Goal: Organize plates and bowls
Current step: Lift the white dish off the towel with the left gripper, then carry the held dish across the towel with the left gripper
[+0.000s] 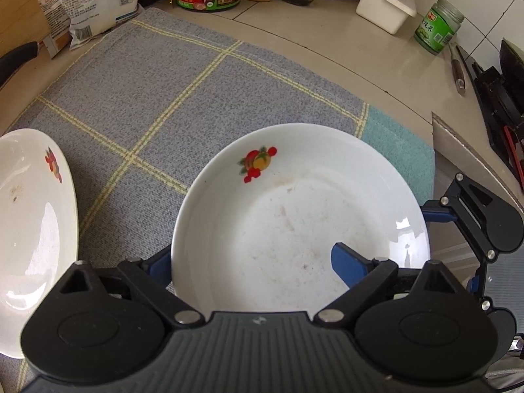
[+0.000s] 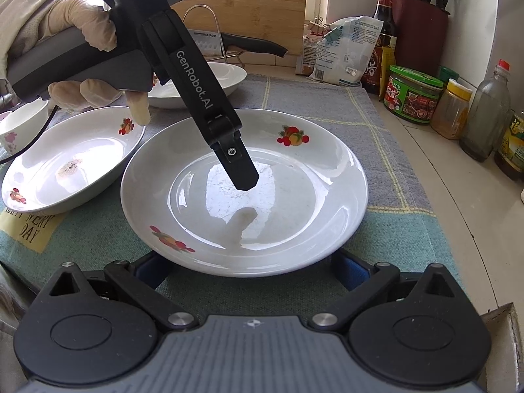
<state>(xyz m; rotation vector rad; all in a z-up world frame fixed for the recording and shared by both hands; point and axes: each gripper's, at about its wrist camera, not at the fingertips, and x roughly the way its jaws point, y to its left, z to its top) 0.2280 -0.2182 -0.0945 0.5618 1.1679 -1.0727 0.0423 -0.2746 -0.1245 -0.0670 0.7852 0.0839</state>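
Plate [image 2: 244, 193] mid-mat [image 2: 386, 177]: left gripper [image 1: 252, 262] straddles its rim, apparently unclamped; right gripper [image 2: 249, 267] wide. Nothing stacked (second plate [image 2: 70, 159] beside).

The grey checked cloth [image 1: 183, 98] lies bare behind the centre plate [image 2: 244, 193] up to the row of jars and bottles: green-labelled sauce jar [image 2: 414, 93], amber spice jar [image 2: 450, 109], glass bottle [image 2: 488, 116]. To the centre plate's left, a second plate [image 2: 70, 159] sits just beside it, rims nearly touching; only a narrow gap remains. A third plate [image 2: 199, 86] blocks the far left. The left gripper [image 2: 244, 177] occupies the space above the centre plate's well.
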